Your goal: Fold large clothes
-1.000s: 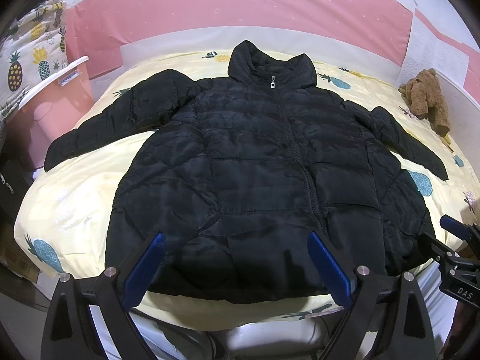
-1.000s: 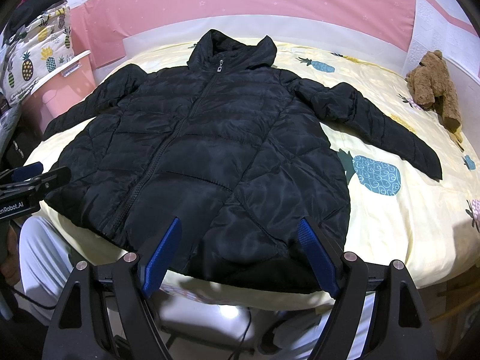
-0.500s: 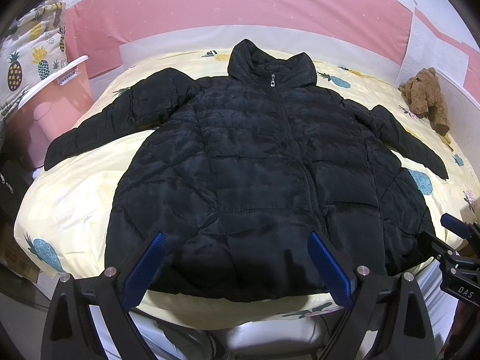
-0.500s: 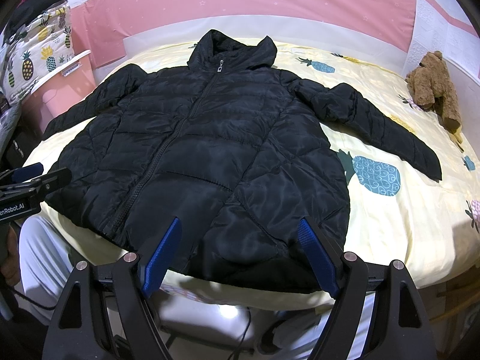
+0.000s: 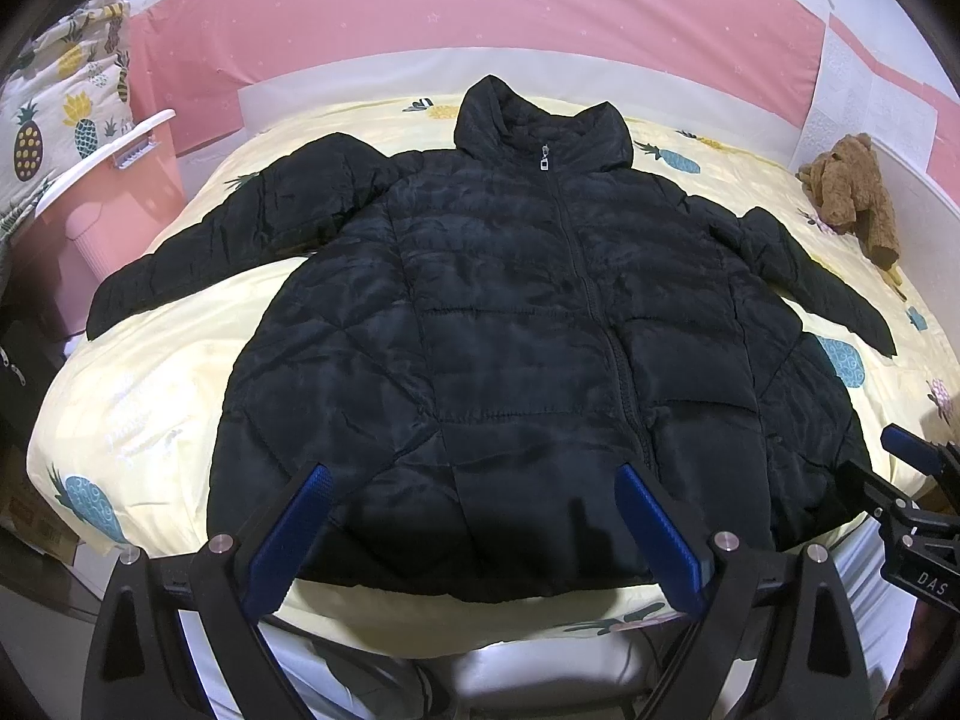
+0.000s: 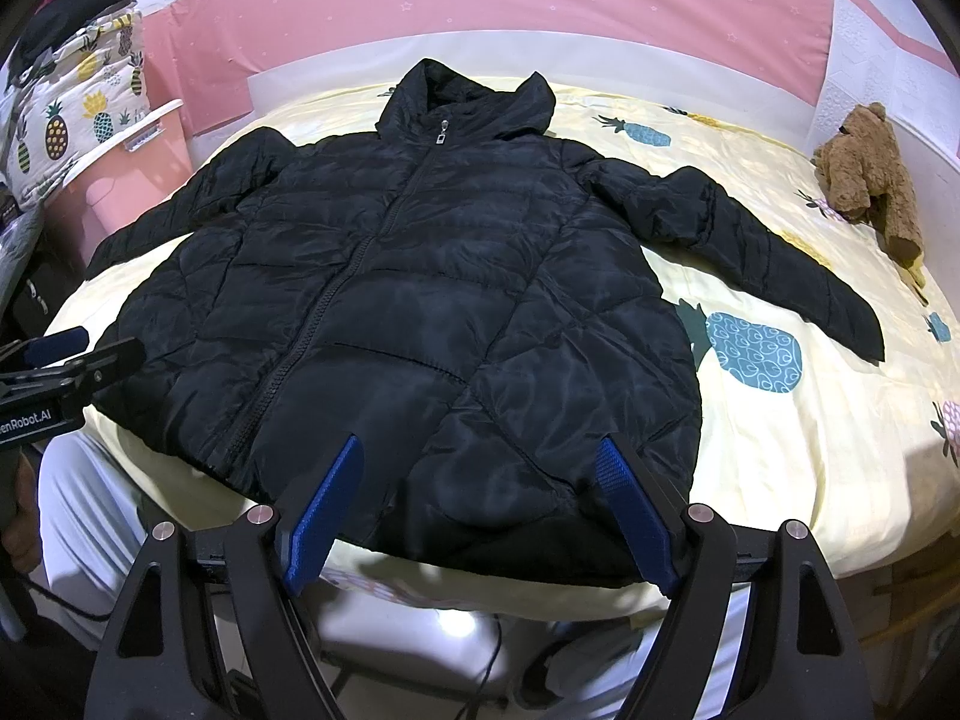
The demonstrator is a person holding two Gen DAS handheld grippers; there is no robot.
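Observation:
A black quilted puffer jacket (image 5: 510,324) (image 6: 420,300) lies flat and face up on the bed, zipped, collar toward the wall, both sleeves spread outward. My left gripper (image 5: 474,516) hovers open at the jacket's hem near the bed's front edge, holding nothing. My right gripper (image 6: 477,498) is open too, above the hem's right half, with nothing between its blue pads. Each gripper shows at the side of the other's view: the right one (image 5: 912,480) and the left one (image 6: 66,354).
The bed has a yellow pineapple-print sheet (image 5: 150,372) (image 6: 810,420). A brown teddy bear (image 5: 852,192) (image 6: 870,168) lies at its right edge by the white wall. A pink bin with white rim (image 5: 108,198) and a pineapple-print pillow (image 6: 72,108) stand at left.

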